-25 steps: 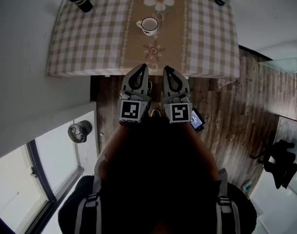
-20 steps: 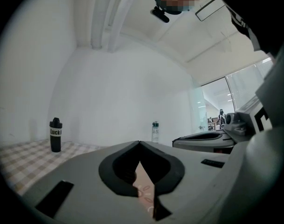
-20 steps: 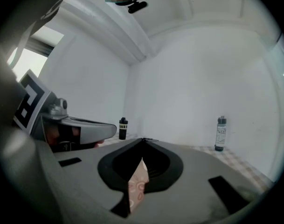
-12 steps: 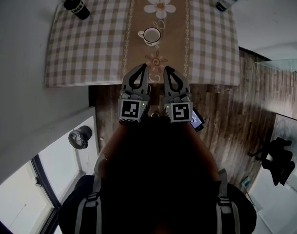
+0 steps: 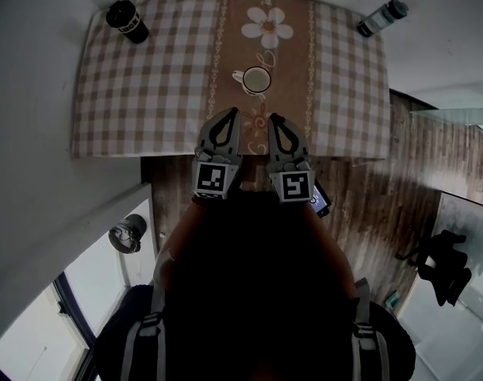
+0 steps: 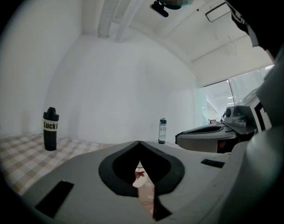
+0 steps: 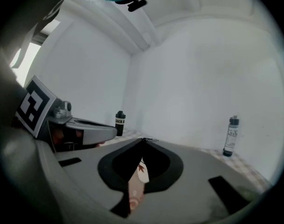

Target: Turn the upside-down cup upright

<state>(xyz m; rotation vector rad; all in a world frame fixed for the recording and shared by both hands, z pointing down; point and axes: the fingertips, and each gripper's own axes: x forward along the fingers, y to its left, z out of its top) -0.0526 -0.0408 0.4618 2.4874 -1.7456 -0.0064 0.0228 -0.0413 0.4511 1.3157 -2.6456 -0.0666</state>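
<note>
A white cup [image 5: 255,80] with its handle to the left stands on the brown floral runner in the middle of the checked table [image 5: 146,78]. Its top face shows a ring with a darker centre; I cannot tell mouth from base. My left gripper [image 5: 231,111] and right gripper [image 5: 273,117] sit side by side over the table's near edge, just short of the cup, both shut with nothing held. In the left gripper view the cup [image 6: 141,177] shows through the gap behind the shut left gripper [image 6: 139,142]. The right gripper view shows the cup [image 7: 142,165] behind the right gripper [image 7: 142,139].
A black bottle [image 5: 127,21] stands at the table's far left corner and a clear bottle with a dark cap [image 5: 380,17] at the far right. White walls close in behind and to the left. Wooden floor [image 5: 368,181] lies to the right, with a dark phone-like object [image 5: 320,198] low beside the right gripper.
Both grippers have advanced together toward the table; their tips have gone from short of its near edge to over it, and the cup now lies closer to them.
</note>
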